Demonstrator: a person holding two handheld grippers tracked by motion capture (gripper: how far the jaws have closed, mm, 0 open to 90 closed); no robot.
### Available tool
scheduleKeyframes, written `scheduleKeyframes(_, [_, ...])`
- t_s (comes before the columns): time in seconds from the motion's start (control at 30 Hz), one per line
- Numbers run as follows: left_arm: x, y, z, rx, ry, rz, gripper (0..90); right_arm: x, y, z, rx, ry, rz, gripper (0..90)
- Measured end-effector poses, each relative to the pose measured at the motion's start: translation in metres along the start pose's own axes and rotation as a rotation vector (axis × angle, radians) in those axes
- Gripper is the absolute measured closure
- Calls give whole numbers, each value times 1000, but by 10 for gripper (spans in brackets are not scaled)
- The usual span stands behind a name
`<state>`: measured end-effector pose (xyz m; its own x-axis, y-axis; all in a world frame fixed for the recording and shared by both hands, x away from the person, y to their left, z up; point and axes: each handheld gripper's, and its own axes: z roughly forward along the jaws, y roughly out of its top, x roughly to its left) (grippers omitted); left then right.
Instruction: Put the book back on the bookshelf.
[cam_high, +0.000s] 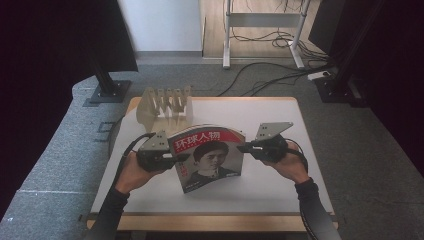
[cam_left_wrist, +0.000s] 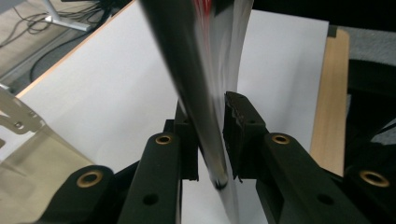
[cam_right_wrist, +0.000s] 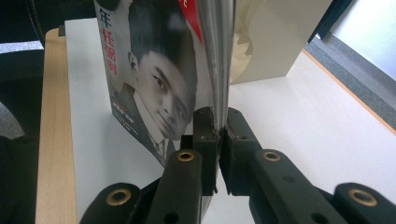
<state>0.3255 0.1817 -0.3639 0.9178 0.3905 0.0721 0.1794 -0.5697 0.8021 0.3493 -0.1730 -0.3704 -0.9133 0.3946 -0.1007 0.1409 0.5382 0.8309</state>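
Observation:
A magazine (cam_high: 210, 155) with a red title band and a portrait on its cover stands upright and bowed over the white table (cam_high: 280, 120). My left gripper (cam_high: 181, 158) clamps its left edge, and in the left gripper view both pads (cam_left_wrist: 236, 126) press on the thick bundle of pages (cam_left_wrist: 205, 93), with the gripper (cam_left_wrist: 208, 135) shut on it. My right gripper (cam_high: 240, 148) pinches the right edge. In the right gripper view the jaws (cam_right_wrist: 218, 130) sit tight on the glossy edge of the magazine (cam_right_wrist: 159, 93), whose cover faces left.
A pale wooden slotted rack (cam_high: 165, 105) stands at the table's far left, just behind the magazine, and appears beyond it in the right gripper view (cam_right_wrist: 266, 46). Black stand bases (cam_high: 107, 92) and cables (cam_high: 260, 75) lie on the grey floor past the table.

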Motion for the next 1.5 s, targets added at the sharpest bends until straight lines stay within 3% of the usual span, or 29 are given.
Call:
scheduleKeyframes(0.1, [-1,3,2,0,0,1,757,0,0,0,-1,-2,3,831])
scheduleKeyframes(0.3, [0,4,4,-13,-9,-15,864,-2,-4,-1,-7,-24,27,766])
scheduleKeyframes(0.43, [0,4,4,-29,49,-6,868,-2,-8,-1,-4,-58,64,657])
scheduleKeyframes(0.57, [7,3,0,-35,60,-48,869,-1,-13,0,17,-100,75,545])
scheduleKeyframes(0.67, [12,0,-5,-31,74,-72,869,-2,-19,1,15,-125,110,463])
scheduleKeyframes(0.9, [22,-7,-18,-28,101,-122,870,-5,-41,7,19,-165,174,340])
scheduleKeyframes(1.0, [26,-11,-24,-38,112,-153,870,-4,-54,13,49,-189,179,298])
scheduleKeyframes(1.3, [34,-16,-45,-49,165,-196,871,-2,-89,27,107,-241,238,147])
scheduleKeyframes(1.5, [38,-20,-58,-53,201,-222,871,1,-109,32,128,-273,272,115])
